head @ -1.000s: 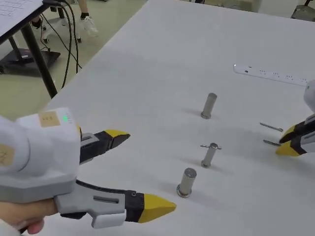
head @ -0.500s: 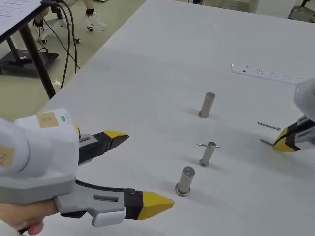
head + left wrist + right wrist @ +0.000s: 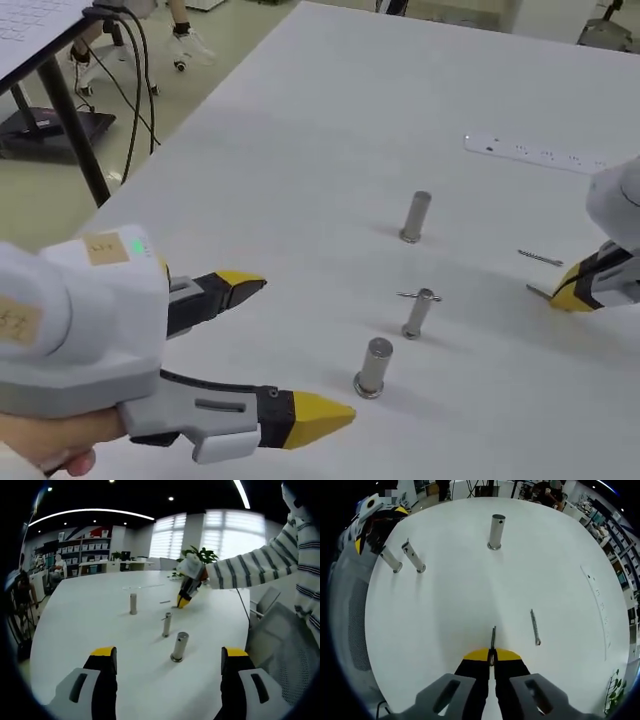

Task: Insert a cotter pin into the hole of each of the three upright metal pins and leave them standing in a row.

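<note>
Left tool (image 3: 300, 348) hung wide open over the surface's (image 3: 330, 120) near edge. Mid-surface stood a row, all upright: near pin (image 3: 374, 367), middle pin (image 3: 418, 315) with a cotter (image 3: 408, 296) through its hole, far pin (image 3: 415, 216). Toward the right edge a loose cotter (image 3: 540, 258) lay flat. Near it, right tool (image 3: 562, 298) was clamped on a third cotter (image 3: 537, 291), tips down.

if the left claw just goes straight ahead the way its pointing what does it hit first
Probably the nearest upright grey metal pin, the one without a cotter pin: it stands ahead, roughly centred between the jaws of the open left claw.
</note>
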Demonstrator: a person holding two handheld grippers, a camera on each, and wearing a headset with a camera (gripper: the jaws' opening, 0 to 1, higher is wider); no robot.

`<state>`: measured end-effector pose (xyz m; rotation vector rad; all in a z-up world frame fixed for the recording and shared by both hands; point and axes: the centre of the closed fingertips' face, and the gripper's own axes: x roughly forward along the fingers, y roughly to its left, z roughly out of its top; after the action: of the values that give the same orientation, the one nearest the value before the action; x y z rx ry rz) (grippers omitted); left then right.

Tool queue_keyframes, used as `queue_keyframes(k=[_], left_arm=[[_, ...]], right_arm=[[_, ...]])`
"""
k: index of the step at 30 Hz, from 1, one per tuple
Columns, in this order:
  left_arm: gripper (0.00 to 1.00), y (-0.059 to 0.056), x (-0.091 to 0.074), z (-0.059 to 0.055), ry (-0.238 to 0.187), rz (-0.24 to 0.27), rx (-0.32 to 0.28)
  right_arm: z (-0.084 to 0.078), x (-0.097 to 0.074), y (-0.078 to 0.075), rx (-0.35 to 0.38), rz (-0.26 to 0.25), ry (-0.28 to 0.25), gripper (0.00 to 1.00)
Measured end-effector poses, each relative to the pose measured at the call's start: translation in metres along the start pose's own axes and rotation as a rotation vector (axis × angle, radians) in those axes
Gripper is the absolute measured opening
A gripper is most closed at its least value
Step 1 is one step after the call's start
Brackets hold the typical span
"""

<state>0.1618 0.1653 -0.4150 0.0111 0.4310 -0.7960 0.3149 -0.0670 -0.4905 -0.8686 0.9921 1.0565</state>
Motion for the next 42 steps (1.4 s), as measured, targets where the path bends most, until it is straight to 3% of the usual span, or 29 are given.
queue_keyframes(k=[5, 11, 12, 15, 18, 29, 38, 42], left_arm=[[0.81, -0.001, 0.001, 0.003, -0.005, -0.009, -0.005], [0.79, -0.002, 0.002, 0.005, 0.007, -0.016, -0.010], [0.78, -0.002, 0.002, 0.005, 0.010, -0.016, -0.016], [0.76, -0.002, 0.002, 0.006, 0.011, -0.017, -0.017], [0.76, -0.004, 0.004, 0.008, 0.006, -0.022, -0.023], [0.69, -0.016, 0.013, 0.018, 0.026, -0.069, -0.014], [0.61, -0.029, 0.029, 0.041, -0.001, -0.103, -0.026], [0.60, -0.039, 0.033, 0.058, -0.049, -0.137, -0.074]], right_arm=[[-0.002, -0.012, 0.000, 0.024, -0.020, -0.031, 0.00], [0.008, -0.032, 0.007, 0.001, -0.062, -0.092, 0.00], [0.016, -0.038, 0.009, -0.004, -0.070, -0.139, 0.00], [0.027, -0.054, 0.017, -0.023, -0.102, -0.196, 0.00], [0.033, -0.069, 0.025, -0.052, -0.132, -0.232, 0.00], [0.045, -0.099, 0.055, -0.123, -0.212, -0.317, 0.00], [0.058, -0.117, 0.070, -0.176, -0.304, -0.409, 0.00], [0.062, -0.121, 0.081, -0.196, -0.340, -0.434, 0.00]])
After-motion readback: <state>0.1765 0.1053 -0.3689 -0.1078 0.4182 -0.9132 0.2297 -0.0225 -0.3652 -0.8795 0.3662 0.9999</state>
